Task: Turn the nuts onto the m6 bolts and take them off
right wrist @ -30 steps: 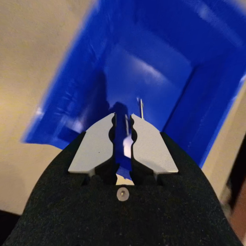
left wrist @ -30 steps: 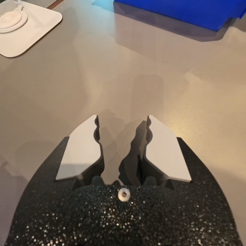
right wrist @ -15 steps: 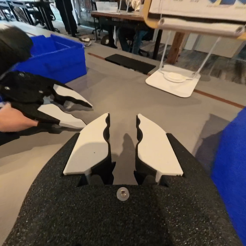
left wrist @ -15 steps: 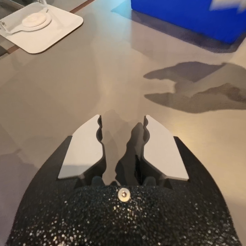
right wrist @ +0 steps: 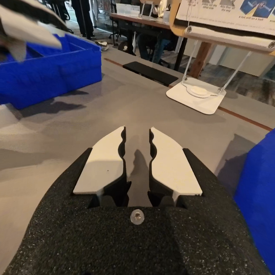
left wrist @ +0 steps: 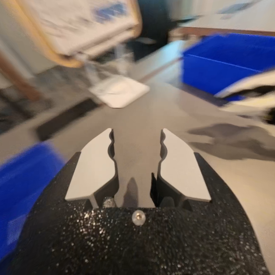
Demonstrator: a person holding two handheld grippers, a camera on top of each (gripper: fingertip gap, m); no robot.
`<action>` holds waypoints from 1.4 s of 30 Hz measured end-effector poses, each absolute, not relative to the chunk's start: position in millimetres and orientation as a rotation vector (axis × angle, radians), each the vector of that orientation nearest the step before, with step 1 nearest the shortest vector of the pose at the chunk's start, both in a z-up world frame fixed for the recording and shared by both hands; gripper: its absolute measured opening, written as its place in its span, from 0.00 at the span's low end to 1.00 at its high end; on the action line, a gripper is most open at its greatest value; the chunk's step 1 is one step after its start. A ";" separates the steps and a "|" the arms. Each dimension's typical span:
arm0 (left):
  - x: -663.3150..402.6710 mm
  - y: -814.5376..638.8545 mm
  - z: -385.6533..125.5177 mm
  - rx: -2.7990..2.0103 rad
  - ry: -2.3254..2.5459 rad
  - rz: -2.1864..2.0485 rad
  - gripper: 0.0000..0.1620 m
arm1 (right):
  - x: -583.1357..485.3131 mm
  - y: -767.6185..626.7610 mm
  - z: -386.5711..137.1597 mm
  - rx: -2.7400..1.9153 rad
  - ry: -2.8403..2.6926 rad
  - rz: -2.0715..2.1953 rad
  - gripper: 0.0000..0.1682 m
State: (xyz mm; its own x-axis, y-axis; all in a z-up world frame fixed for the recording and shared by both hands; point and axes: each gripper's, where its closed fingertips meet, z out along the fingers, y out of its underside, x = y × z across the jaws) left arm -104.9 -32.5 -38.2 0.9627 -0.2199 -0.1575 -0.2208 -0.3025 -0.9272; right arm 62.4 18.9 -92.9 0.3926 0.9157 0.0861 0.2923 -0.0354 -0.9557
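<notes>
No nut or bolt shows in either view. My left gripper [left wrist: 137, 131] is open and empty above the grey table [left wrist: 136, 156]; its view is blurred by motion. It also shows in the right wrist view [right wrist: 29, 29], raised over the left blue bin [right wrist: 52, 71]. My right gripper [right wrist: 137, 129] is open and empty, low over the table [right wrist: 134, 107]. It appears as a blurred shape at the right edge of the left wrist view [left wrist: 245, 92]. A second blue bin [right wrist: 256, 193] stands just right of the right gripper.
A white stand base [right wrist: 196, 96] with a sign board above it stands at the table's far side, also seen in the left wrist view [left wrist: 119, 92]. A black strip [right wrist: 150, 72] lies near the far edge. Blue bins show right [left wrist: 230, 59] and lower left [left wrist: 22, 178].
The right gripper has come out of the blue bin, widened its jaws and now faces across the table. The left gripper has tilted up fast, blurring its view, and rose over the left bin.
</notes>
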 end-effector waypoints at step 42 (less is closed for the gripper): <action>-274.5 -11.5 -59.6 -2.511 0.301 0.094 0.03 | 58.3 3.5 -82.5 -1.496 -1.171 0.760 0.13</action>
